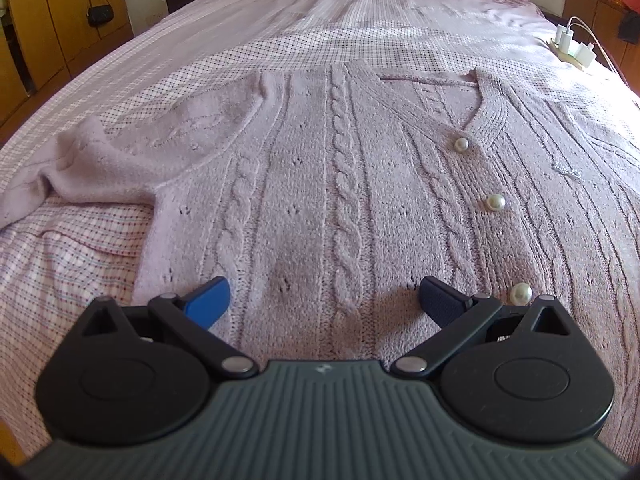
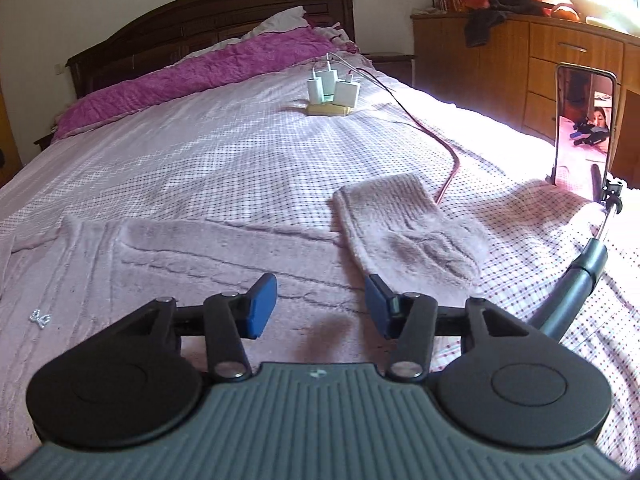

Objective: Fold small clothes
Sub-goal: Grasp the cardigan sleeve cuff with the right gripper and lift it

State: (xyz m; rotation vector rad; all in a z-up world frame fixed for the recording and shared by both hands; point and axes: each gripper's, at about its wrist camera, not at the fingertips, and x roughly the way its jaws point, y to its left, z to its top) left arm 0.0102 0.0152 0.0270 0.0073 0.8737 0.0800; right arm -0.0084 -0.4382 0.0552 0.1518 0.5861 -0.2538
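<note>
Blue-padded jaws of the left hand-held gripper (image 1: pixel 323 300) stand wide apart and empty, low over the hem end of a pale pink cable-knit cardigan (image 1: pixel 340 168) spread face up on the bed (image 1: pixel 100 80). Down its front runs a row of pearl buttons (image 1: pixel 496 202), and its left sleeve (image 1: pixel 80 160) trails off toward the bed's edge in a loose fold. From the right wrist view, the right hand-held gripper (image 2: pixel 320 306) is also open and holds nothing, hovering above the knit near the base of the right sleeve (image 2: pixel 404 228), which lies angled out over the checked bedsheet (image 2: pixel 200 160).

By its look the cardigan is soft, thick and limp: it should drape and sag when lifted rather than keep a shape, and the fuzzy knit should grip the pads well rather than slip. The ribbed cuff or the side seam near the hem look like firm places to pinch; the buttons are best avoided, since they could snag or roll under a pad.

Each gripper's body hides the hem directly below it, so whether any pad touches the fabric cannot be told. The cardigan's right edge is cut off in the left view. A small sparkly ornament (image 2: pixel 40 317) on the knit is too small to identify. Chargers on a power strip (image 2: pixel 330 98) sit farther up the bed, well apart, their cable (image 2: pixel 450 164) running close by the sleeve's cuff.
</note>
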